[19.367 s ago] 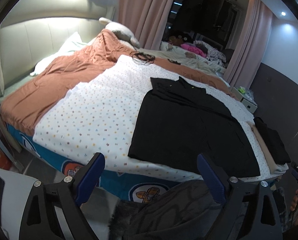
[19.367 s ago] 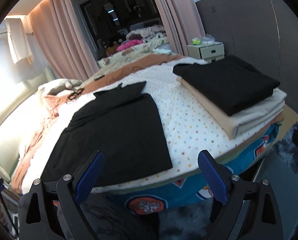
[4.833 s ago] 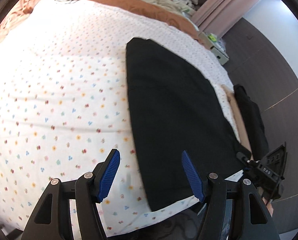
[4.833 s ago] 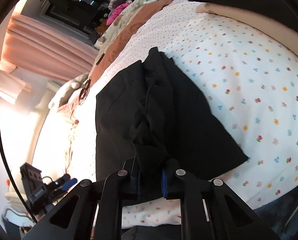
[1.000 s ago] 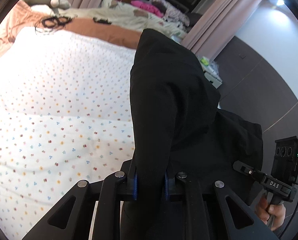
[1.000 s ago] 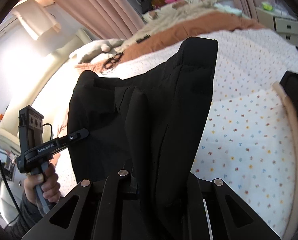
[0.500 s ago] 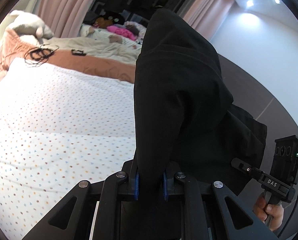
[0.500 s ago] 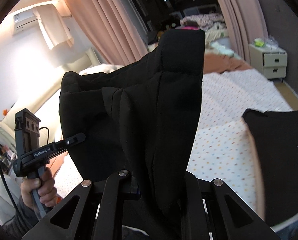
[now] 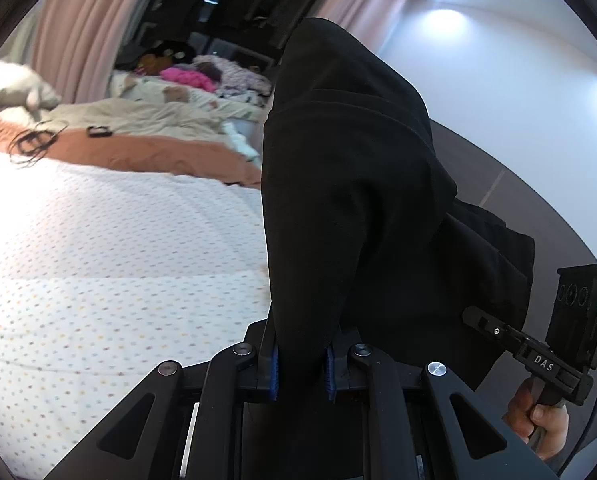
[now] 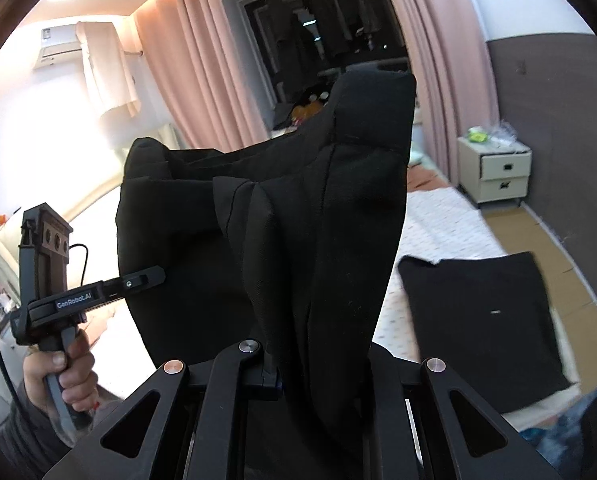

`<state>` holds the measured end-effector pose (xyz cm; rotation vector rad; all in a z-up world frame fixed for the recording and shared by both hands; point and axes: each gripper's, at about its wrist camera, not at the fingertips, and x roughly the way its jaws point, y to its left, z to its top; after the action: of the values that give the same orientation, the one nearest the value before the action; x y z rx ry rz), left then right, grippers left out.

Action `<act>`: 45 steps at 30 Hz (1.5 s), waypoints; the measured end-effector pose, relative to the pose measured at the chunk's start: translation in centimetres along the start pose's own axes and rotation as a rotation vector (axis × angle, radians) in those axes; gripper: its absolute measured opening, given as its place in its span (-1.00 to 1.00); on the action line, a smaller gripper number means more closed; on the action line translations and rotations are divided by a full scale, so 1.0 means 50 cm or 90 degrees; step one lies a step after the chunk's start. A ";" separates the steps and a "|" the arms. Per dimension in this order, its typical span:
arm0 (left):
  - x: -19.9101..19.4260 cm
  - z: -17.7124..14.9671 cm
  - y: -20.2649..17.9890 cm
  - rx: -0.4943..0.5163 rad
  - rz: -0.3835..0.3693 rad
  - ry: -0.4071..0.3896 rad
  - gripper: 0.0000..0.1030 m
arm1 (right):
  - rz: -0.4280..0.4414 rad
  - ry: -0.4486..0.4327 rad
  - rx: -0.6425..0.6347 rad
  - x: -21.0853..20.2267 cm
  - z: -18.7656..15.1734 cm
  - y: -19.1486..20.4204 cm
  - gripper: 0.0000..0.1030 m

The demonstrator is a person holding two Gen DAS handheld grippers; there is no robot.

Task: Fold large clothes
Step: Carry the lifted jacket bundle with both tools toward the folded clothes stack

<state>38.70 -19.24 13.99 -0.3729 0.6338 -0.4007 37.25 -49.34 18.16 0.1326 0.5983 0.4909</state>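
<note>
A large black garment (image 9: 350, 184) hangs folded in the air between both grippers, lifted off the bed. My left gripper (image 9: 300, 364) is shut on one end of it; its blue pads pinch the cloth. My right gripper (image 10: 318, 376) is shut on the other end of the black garment (image 10: 318, 208), which drapes over its fingers and hides the tips. Each view shows the other gripper held in a hand: the right gripper at the right edge of the left wrist view (image 9: 558, 352) and the left gripper at the left of the right wrist view (image 10: 58, 280).
The bed with a dotted white sheet (image 9: 98, 248) lies below. A folded black garment (image 10: 482, 312) lies on the bed's right corner. A white nightstand (image 10: 494, 168) stands by the grey wall. Pink curtains (image 10: 202, 60) and an orange blanket (image 9: 146, 152) are behind.
Both grippers have raised the black garment higher off the bed and tilted upward. The folded stack at the right has come fully into the right wrist view.
</note>
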 end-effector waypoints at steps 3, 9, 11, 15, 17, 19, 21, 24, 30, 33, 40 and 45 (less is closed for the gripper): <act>0.020 0.001 -0.054 0.003 -0.027 0.014 -0.68 | -0.024 -0.012 0.023 -0.043 -0.001 -0.050 -0.72; 0.062 -0.015 -0.168 0.055 -0.051 0.024 -0.68 | -0.056 -0.056 0.044 -0.127 -0.009 -0.126 -0.72; 0.077 -0.021 -0.201 0.062 -0.062 0.029 -0.68 | -0.067 -0.064 0.056 -0.148 -0.018 -0.152 -0.72; 0.118 -0.029 -0.247 0.065 -0.079 0.043 -0.68 | -0.094 -0.063 0.063 -0.173 -0.022 -0.184 -0.72; 0.143 -0.029 -0.257 0.060 -0.088 0.052 -0.68 | -0.107 -0.062 0.063 -0.181 -0.019 -0.202 -0.72; 0.165 -0.029 -0.276 0.060 -0.096 0.056 -0.68 | -0.117 -0.061 0.062 -0.180 -0.012 -0.222 -0.72; 0.186 -0.030 -0.293 0.062 -0.102 0.058 -0.68 | -0.125 -0.059 0.059 -0.189 -0.005 -0.231 -0.72; 0.222 -0.031 -0.306 0.058 -0.111 0.070 -0.68 | -0.135 -0.051 0.059 -0.171 0.008 -0.259 -0.72; 0.302 -0.026 -0.312 0.047 -0.108 0.095 -0.68 | -0.139 -0.033 0.070 -0.115 0.046 -0.328 -0.72; 0.358 -0.014 -0.291 0.051 -0.096 0.114 -0.68 | -0.143 -0.019 0.073 -0.072 0.047 -0.343 -0.72; 0.485 0.009 -0.216 0.027 -0.085 0.172 -0.67 | -0.163 0.032 0.089 0.074 0.068 -0.393 -0.73; 0.558 0.015 -0.169 0.022 -0.085 0.198 -0.65 | -0.175 0.072 0.103 0.170 0.080 -0.438 -0.73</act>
<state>57.64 -39.37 4.64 -0.3227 0.9072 -0.6035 54.48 -64.40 11.47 0.1738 0.7540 0.1833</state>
